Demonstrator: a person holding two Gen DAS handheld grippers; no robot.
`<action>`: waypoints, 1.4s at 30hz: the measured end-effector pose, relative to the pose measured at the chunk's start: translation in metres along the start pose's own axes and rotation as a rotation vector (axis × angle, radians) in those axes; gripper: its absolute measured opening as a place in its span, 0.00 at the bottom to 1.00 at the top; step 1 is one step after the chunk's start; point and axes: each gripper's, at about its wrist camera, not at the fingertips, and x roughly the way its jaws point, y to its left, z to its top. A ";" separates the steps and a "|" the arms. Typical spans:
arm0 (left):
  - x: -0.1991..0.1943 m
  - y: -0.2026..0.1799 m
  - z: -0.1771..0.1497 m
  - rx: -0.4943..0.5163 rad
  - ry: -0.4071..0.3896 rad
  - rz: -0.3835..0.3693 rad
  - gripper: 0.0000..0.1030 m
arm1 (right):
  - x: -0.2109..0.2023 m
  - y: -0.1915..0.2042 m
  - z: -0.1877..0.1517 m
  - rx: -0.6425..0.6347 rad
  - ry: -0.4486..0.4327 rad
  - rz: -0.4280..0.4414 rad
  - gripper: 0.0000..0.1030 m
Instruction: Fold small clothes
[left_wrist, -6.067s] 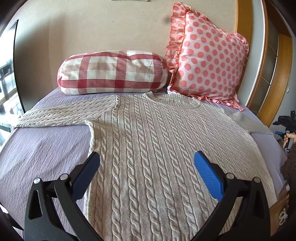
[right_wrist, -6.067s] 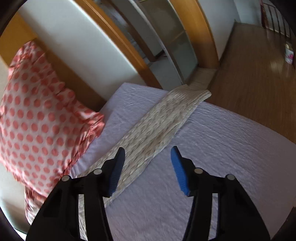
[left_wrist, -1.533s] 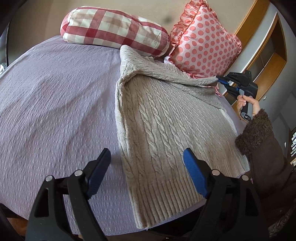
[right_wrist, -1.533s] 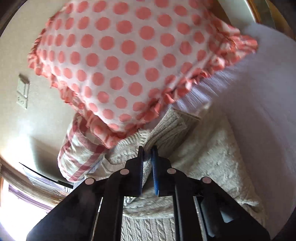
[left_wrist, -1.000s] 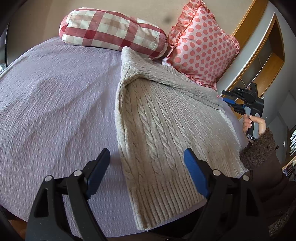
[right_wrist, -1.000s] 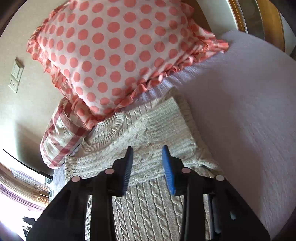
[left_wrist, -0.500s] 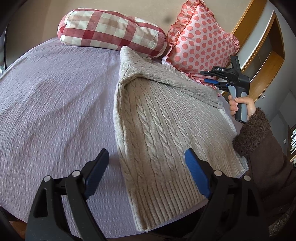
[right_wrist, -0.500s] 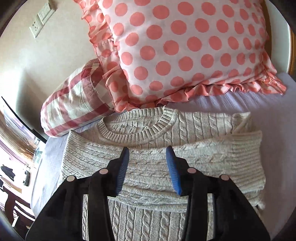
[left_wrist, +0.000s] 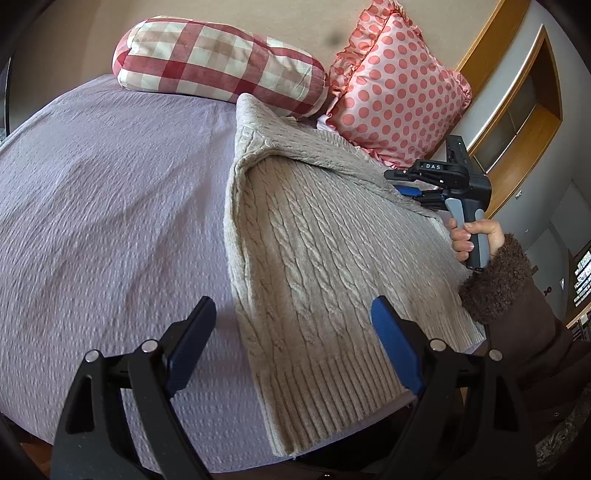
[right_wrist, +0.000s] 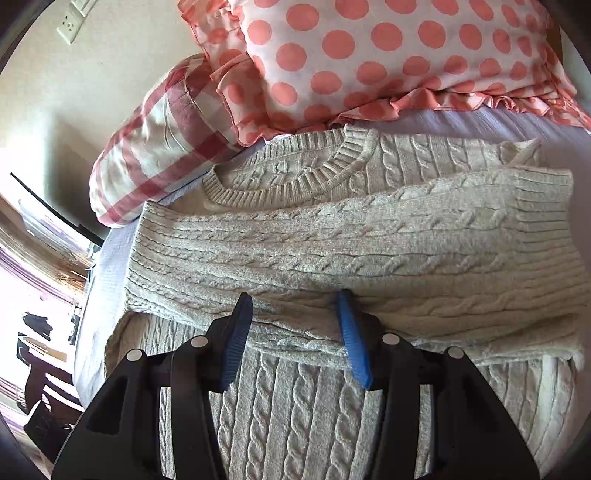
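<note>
Both sleeves lie across the cable-knit sweater (left_wrist: 317, 236). Left hand-held gripper (left_wrist: 291, 343) and right hand-held gripper (right_wrist: 295, 339) hover with jaws apart, empty. Grasp both hem corners evenly for the next fold.

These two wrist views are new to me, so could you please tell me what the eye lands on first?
A grey cable-knit sweater lies on the lilac bedspread, both sleeves folded across its chest. Behind it a polka-dot cushion and a red checked pillow lean on the wall. The left gripper and right gripper are both open, holding nothing.
</note>
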 end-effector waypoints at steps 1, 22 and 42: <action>-0.001 0.000 -0.001 -0.007 0.001 -0.003 0.83 | -0.015 0.000 -0.003 0.011 -0.026 0.025 0.49; -0.015 -0.024 -0.033 0.016 0.051 0.019 0.37 | -0.168 -0.087 -0.231 0.010 -0.105 -0.044 0.32; 0.077 0.029 0.216 -0.220 -0.111 0.001 0.09 | -0.121 -0.114 0.019 0.303 -0.496 0.246 0.08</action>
